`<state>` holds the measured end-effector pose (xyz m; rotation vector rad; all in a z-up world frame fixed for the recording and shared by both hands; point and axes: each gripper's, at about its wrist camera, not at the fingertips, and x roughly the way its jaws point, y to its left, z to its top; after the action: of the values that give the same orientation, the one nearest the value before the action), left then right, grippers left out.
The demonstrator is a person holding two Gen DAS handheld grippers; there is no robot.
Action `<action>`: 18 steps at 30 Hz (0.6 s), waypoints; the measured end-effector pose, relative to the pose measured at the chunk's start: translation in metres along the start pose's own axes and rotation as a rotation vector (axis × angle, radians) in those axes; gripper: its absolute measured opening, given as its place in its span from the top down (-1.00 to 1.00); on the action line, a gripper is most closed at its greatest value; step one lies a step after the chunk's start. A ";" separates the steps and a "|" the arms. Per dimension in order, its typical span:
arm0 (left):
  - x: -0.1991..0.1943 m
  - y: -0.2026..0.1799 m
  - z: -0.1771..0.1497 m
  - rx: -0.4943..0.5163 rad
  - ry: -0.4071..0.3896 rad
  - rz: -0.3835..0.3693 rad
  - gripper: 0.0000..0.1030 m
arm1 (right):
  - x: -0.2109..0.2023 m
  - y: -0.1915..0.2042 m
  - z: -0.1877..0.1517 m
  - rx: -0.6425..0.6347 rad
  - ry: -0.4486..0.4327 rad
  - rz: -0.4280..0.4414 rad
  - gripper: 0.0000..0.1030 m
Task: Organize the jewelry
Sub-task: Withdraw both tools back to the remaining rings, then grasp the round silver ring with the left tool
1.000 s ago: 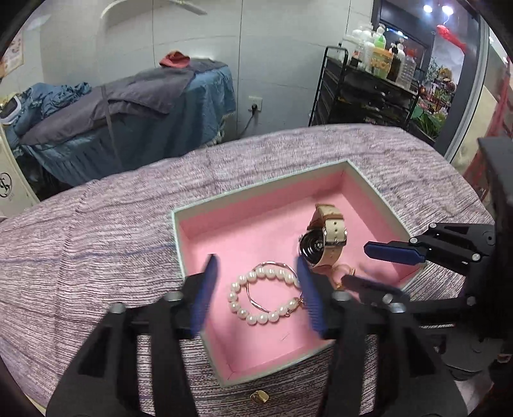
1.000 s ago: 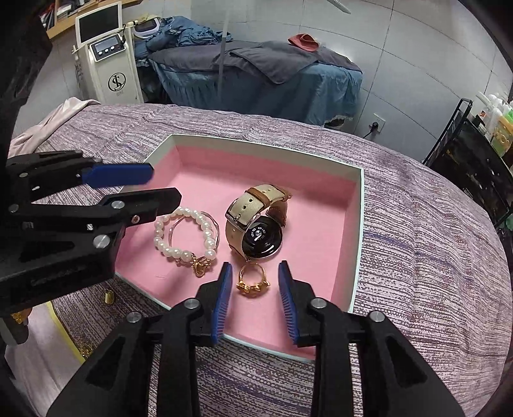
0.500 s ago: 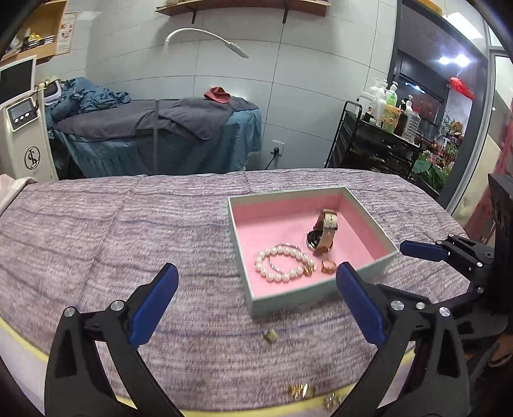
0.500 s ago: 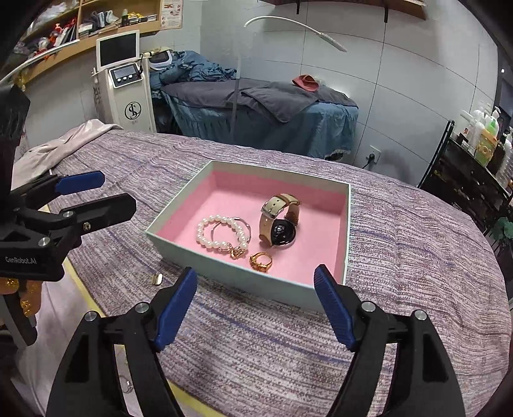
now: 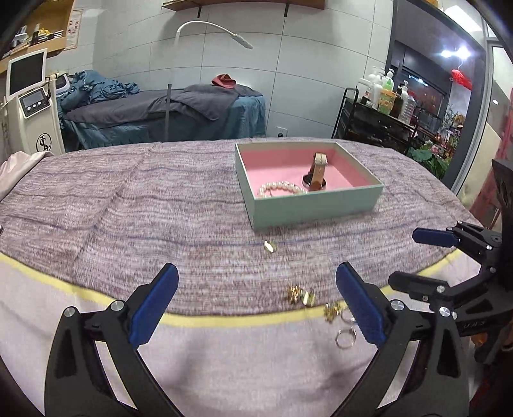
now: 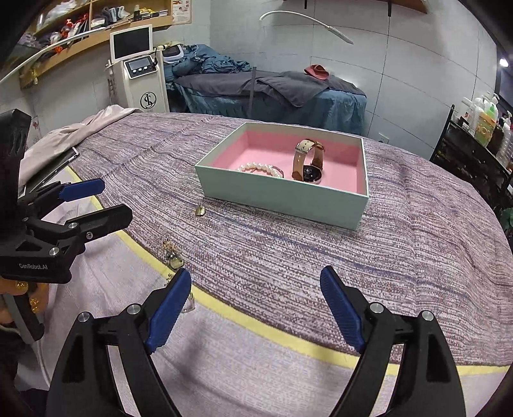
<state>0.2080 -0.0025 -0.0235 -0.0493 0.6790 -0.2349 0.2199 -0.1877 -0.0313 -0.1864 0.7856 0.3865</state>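
A mint box with pink lining [image 5: 315,203] [image 6: 282,194] stands on the purple cloth. In it lie a pearl bracelet [image 5: 282,187] [image 6: 261,169] and a tan-strap watch [image 5: 318,171] [image 6: 307,162]. Loose on the cloth nearer me lie a small gold piece [image 5: 270,246] [image 6: 200,210], gold earrings [image 5: 300,295] [image 6: 173,255] and silver rings [image 5: 345,338]. My left gripper [image 5: 255,303] is open and empty, low over the cloth's front edge. My right gripper [image 6: 255,309] is open and empty too; it shows at the right of the left wrist view [image 5: 426,256].
The cloth has a yellow border stripe [image 5: 224,319] near the front edge. Behind the table are a treatment bed [image 5: 160,118], a white machine [image 5: 30,106], a lamp arm [image 5: 208,29] and a black cart with bottles [image 5: 381,109]. A pale fabric [image 6: 80,128] lies at the far left.
Both grippers have pulled back and down from over the box to the cloth's front edge, and both have opened wide. The box's contents have not moved.
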 end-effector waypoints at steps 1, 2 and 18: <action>-0.001 -0.002 -0.003 -0.001 0.005 -0.002 -0.88 | -0.001 0.000 -0.003 0.005 0.003 0.002 -0.56; -0.002 -0.003 -0.008 -0.005 0.012 -0.007 -0.88 | -0.002 0.001 -0.006 0.009 0.006 0.003 -0.57; -0.010 -0.019 -0.050 0.022 0.063 0.013 -0.88 | -0.007 0.007 -0.043 0.054 0.051 0.022 -0.56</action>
<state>0.1648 -0.0173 -0.0537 -0.0167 0.7389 -0.2326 0.1850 -0.1965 -0.0562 -0.1376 0.8479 0.3823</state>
